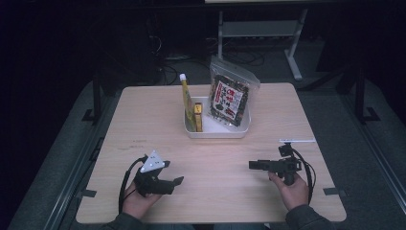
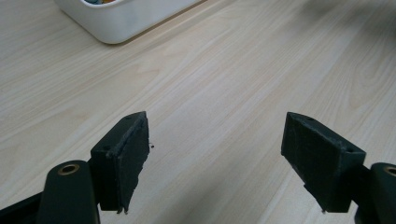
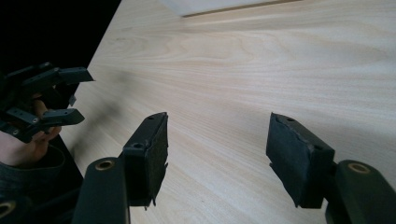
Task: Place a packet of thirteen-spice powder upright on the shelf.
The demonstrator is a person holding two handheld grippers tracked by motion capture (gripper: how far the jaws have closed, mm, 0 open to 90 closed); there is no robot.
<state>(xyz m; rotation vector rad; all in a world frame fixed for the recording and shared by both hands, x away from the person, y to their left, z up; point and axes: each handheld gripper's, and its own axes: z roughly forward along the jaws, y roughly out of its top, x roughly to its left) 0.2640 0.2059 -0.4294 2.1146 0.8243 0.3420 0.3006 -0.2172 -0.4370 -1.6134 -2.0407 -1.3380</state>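
Snack packets stand in the white bin (image 1: 218, 130) at the far middle of the wooden table (image 1: 143, 115), well ahead of both grippers and between their lines of reach, and none of them is touched. Going from left to right: the left gripper (image 1: 178, 180) rests low near the near edge of the table, held in the person's left hand (image 1: 139, 199), with its grey three-cornered plate on top; in the left gripper view its jaws stand wide apart over bare wood with nothing between them, and a corner of the bin shows up and to its left. Inside the bin, a tall yellow stick pack (image 1: 186, 101) leans at the left, a shorter yellow box (image 1: 197, 116) stands just beside it, and a clear bag of dark snacks with a red-and-white label (image 1: 231, 98) leans at the right. Farther right, the right gripper (image 1: 251, 165) sits in the right hand (image 1: 293, 190), pointing across toward the left gripper, jaws likewise spread and empty. Judging by this, the handling of the bin's contents is either finished or not begun; no packet lies outside the bin, so any reach, grasp and lift is all yet to do.
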